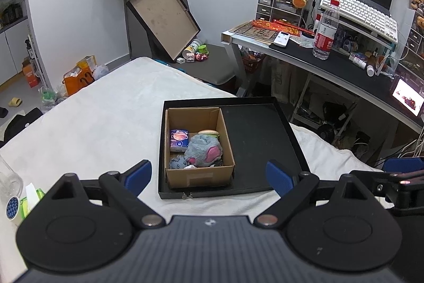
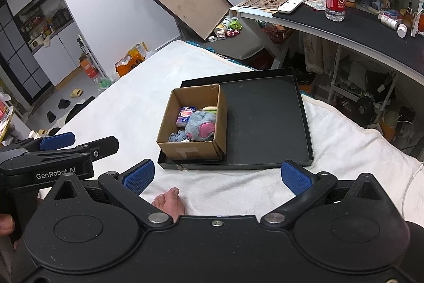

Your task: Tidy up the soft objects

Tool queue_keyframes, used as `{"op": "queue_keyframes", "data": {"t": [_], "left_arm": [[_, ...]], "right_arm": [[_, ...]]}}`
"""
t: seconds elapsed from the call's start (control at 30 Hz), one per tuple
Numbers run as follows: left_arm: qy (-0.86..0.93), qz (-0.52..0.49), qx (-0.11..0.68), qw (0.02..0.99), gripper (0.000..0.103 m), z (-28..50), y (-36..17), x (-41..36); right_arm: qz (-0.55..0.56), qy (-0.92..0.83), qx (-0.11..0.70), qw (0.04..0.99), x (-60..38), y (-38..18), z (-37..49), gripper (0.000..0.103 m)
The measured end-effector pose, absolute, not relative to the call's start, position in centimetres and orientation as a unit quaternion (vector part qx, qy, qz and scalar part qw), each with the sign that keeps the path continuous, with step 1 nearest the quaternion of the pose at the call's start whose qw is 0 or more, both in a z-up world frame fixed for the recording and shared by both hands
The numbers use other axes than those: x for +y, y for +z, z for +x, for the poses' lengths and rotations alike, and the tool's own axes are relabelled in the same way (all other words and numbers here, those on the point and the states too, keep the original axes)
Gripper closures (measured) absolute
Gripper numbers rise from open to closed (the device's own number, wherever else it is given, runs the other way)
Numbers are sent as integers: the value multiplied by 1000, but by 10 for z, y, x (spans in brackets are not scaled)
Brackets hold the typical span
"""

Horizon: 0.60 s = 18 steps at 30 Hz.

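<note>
A brown cardboard box (image 1: 198,178) (image 2: 185,149) stands in the left half of a shallow black tray (image 1: 254,139) (image 2: 262,118) on the white bed. Inside lie a grey plush toy with pink ears (image 1: 204,150) (image 2: 200,125), a smaller grey plush (image 1: 177,162) (image 2: 177,136), a blue tissue pack (image 1: 179,139) (image 2: 185,117) and a burger-shaped soft toy (image 1: 209,132) (image 2: 210,108). My left gripper (image 1: 209,174) hangs open just before the box's near wall, nothing between its fingers. My right gripper (image 2: 217,177) is open too, short of the tray's near edge. In the right wrist view, the left gripper's body (image 2: 53,155) shows at the left.
A person's bare foot (image 2: 169,203) rests on the white blanket (image 1: 106,110) (image 2: 344,150) below my right gripper. A green tissue pack (image 1: 31,199) and a clear jar (image 1: 9,184) sit at the left. A cluttered desk (image 1: 331,60) with a water bottle (image 1: 326,28) stands to the right.
</note>
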<state>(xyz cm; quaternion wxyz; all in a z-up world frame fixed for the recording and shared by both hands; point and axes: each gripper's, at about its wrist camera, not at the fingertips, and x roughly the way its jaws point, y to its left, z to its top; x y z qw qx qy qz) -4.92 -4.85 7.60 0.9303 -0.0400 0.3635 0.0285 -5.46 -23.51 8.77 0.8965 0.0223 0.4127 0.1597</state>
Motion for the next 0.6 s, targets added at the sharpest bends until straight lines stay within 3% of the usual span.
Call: {"op": "queue_keyframes", "data": {"t": [0.6], "left_arm": [[30,-38,364,930,11,-49,75,-48]], "right_arm": [[26,160,413,896,-236,87,-54,0]]}}
